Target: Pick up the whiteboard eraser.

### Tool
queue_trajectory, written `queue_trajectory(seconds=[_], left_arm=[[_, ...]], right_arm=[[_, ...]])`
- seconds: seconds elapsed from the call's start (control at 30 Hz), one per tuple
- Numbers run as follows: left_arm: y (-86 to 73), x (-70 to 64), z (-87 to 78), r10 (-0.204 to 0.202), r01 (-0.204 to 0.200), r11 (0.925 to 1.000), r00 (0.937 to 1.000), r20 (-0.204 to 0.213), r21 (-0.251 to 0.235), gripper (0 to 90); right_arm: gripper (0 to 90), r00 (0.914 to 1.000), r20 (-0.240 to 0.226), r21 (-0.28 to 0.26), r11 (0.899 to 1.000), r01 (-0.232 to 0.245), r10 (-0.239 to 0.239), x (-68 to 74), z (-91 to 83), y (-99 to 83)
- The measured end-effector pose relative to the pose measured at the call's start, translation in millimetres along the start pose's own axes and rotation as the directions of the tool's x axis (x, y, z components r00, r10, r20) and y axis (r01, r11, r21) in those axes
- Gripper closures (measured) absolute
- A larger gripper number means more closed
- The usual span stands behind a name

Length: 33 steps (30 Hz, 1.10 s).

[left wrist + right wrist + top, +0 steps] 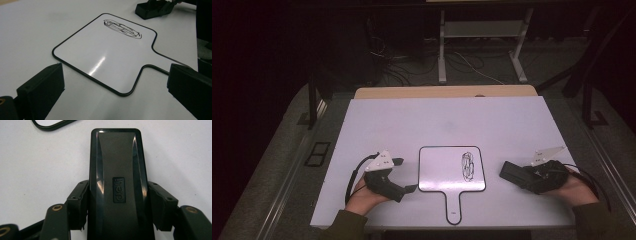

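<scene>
High view: a white rectangular table (442, 120) carries a small white paddle-shaped whiteboard with a thin black rim (447, 170), lying flat near the middle of the table's near edge, its short handle pointing toward that edge. A black scribble (468, 166) marks the board's right half.

The left gripper (404, 175), held in the person's left hand (362, 197), rests on the table just left of the board, near the near edge. Its fingers (398, 161) are spread apart and grasp nothing. In the left gripper view the two black fingers (41, 87) stand wide to either side, with the board (105, 57) lying on the table beyond and between them, and the scribble (122, 28) toward the board's far side.

The right gripper (517, 172), held in the right hand (579, 192), lies just right of the board, apart from it. Its fingers are clamped on a black rectangular plastic board eraser (512, 171). In the right gripper view the eraser (117, 170) sits lengthwise between the fingers (78, 202), which press both long sides; an embossed label faces up, and a corner of the board's black rim (50, 125) shows at the top left.
</scene>
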<state>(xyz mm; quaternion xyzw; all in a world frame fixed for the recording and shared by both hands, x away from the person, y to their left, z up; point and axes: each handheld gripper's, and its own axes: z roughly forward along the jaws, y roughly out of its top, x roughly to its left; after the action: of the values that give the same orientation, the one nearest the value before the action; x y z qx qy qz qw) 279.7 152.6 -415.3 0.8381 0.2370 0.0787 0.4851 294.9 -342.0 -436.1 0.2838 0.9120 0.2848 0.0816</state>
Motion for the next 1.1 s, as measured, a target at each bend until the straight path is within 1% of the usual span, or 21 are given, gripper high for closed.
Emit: queue_trajectory(seconds=[0.03,0.2,0.33,0.4,0.67,0.73,0.97,1.07,1.1], left_arm=[[-0.1,0.1,-0.1,-0.001,0.001,1.0000,1.0000,0.003,-0.002,0.0],[-0.5,1.8,0.7,-0.004,0.004,1.0000,1.0000,0.007,-0.006,0.0],[-0.4,1.1,1.5,-0.006,0.006,1.0000,1.0000,0.007,-0.005,0.0],[-0.3,1.0,1.6,-0.004,0.004,1.0000,1.0000,0.006,0.001,0.0],[-0.1,0.0,2.0,-0.002,0.002,1.0000,1.0000,0.003,-0.001,0.0],[-0.2,-0.2,2.0,0.000,0.000,1.0000,1.0000,0.004,-0.001,0.0],[-0.9,0.2,1.6,0.004,-0.004,1.0000,1.0000,0.003,0.007,0.0],[-1.9,-0.3,2.5,-0.006,0.006,1.0000,1.0000,0.004,0.005,0.0],[-1.9,-0.2,2.5,0.002,-0.002,0.9999,1.0000,0.005,0.011,0.0]], right_arm=[[37.9,0.9999,-0.010,-0.005,1.000,-0.003,0.003,-1.7,0.6,-0.5],[38.0,0.9998,-0.017,-0.003,1.000,-0.009,0.009,-2.5,1.5,-0.1],[38.3,0.9999,-0.012,-0.001,1.000,-0.005,0.005,-1.5,1.5,0.4],[38.4,0.9999,-0.013,0.006,1.000,-0.010,0.010,-1.5,1.2,1.0],[38.6,0.9995,-0.015,0.004,1.000,-0.028,0.028,-0.8,0.0,1.1],[38.7,0.9995,-0.007,0.005,1.000,-0.031,0.031,-0.8,-0.7,1.4],[38.8,0.9988,-0.010,-0.030,0.998,-0.048,0.047,-1.1,-5.7,2.4],[38.8,0.9978,-0.013,-0.048,0.997,-0.066,0.065,-1.2,-9.1,2.7],[38.9,0.9974,-0.016,-0.053,0.996,-0.070,0.070,-1.3,-10.0,2.9]])
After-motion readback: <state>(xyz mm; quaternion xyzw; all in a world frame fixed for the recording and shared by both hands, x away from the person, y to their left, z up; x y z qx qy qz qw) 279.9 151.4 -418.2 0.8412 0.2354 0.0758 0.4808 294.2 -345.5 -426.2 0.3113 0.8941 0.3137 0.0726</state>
